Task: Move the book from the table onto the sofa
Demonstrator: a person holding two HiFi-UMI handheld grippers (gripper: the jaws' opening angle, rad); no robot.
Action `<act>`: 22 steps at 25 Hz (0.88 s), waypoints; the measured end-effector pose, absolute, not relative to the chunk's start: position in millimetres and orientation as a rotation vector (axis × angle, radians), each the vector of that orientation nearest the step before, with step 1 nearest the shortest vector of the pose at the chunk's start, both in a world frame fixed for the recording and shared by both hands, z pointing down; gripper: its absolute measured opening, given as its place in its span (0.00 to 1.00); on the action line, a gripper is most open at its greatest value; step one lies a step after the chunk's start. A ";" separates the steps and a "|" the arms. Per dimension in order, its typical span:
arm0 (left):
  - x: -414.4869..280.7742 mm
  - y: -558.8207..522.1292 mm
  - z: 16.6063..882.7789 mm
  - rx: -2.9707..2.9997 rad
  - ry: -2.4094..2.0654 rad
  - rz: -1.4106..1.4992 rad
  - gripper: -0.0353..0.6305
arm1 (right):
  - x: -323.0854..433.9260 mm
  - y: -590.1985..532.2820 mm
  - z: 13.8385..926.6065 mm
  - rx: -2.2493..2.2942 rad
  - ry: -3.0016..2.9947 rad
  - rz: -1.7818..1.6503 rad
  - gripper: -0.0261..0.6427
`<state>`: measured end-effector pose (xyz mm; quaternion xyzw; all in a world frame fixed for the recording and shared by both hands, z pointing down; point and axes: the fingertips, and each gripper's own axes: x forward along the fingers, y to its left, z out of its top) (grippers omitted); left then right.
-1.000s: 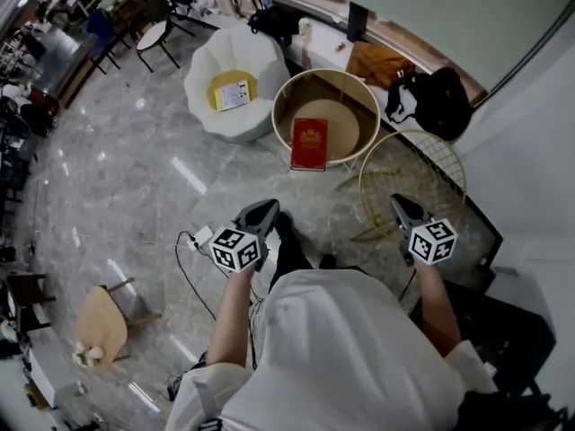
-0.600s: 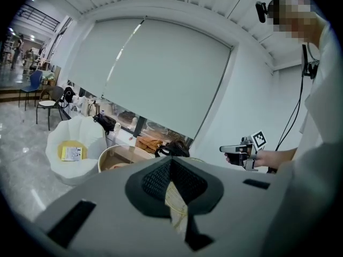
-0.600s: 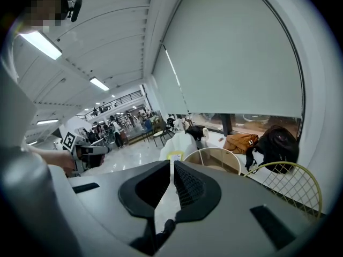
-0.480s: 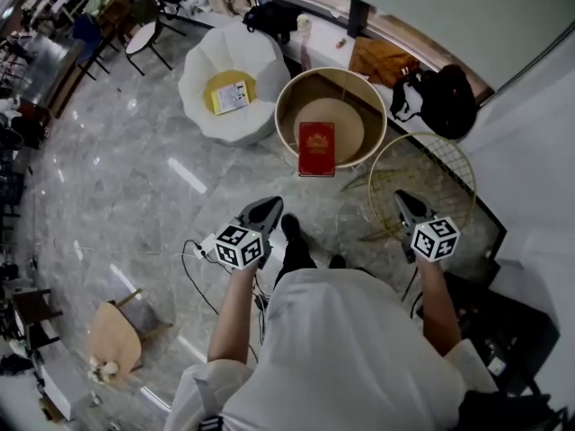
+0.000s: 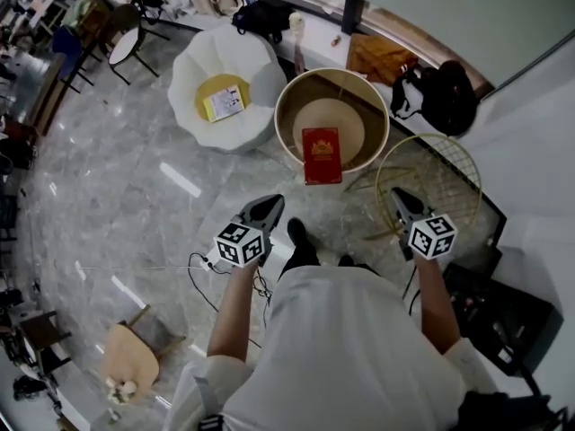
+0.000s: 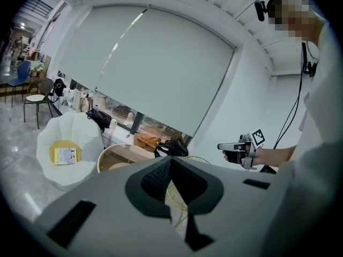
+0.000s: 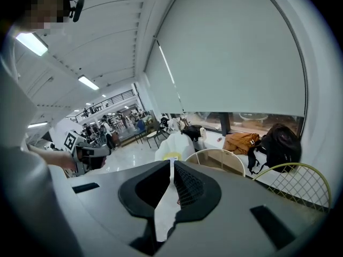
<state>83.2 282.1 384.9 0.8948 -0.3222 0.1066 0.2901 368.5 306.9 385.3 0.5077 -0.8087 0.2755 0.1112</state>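
Hovering well short of the round table [image 5: 286,106], with the left gripper [image 5: 268,206] and right gripper [image 5: 398,201] both pinched shut and carrying nothing. Spotting the red book [image 5: 322,155] lying flat on the table's near side, its near end seemingly poking past the rim.

Risking plenty here. Arriving with the jaws not yet parted and nudging that overhanging end, probably tipping the book to the floor. Swinging the right gripper wide and snagging the gold wire frame [image 5: 429,182] just beside it. Dropping the book onto the loose leaflet [image 5: 224,102] on the white sofa [image 5: 220,61] and likely sending both sliding.

Counting up: one book, one table, one sofa, one yellow cushion [image 5: 208,92], one leaflet, one wire frame, two grippers.
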 end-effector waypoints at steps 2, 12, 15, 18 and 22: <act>75.7 269.8 387.3 2.397 -0.834 0.291 0.06 | 359.5 297.7 386.0 1.514 -2.359 0.812 0.10; 43.9 226.5 408.8 2.435 -0.708 0.344 0.06 | 320.1 266.2 395.3 1.626 -2.271 0.827 0.10; 38.9 218.5 415.2 2.434 -0.686 0.343 0.06 | 309.3 261.4 397.4 1.629 -2.256 0.827 0.10; 36.2 214.2 421.5 2.431 -0.671 0.345 0.06 | 300.8 258.5 402.0 1.613 -2.246 0.830 0.10; 37.7 208.9 429.6 2.431 -0.658 0.351 0.06 | 295.7 252.2 410.4 1.583 -2.236 0.820 0.10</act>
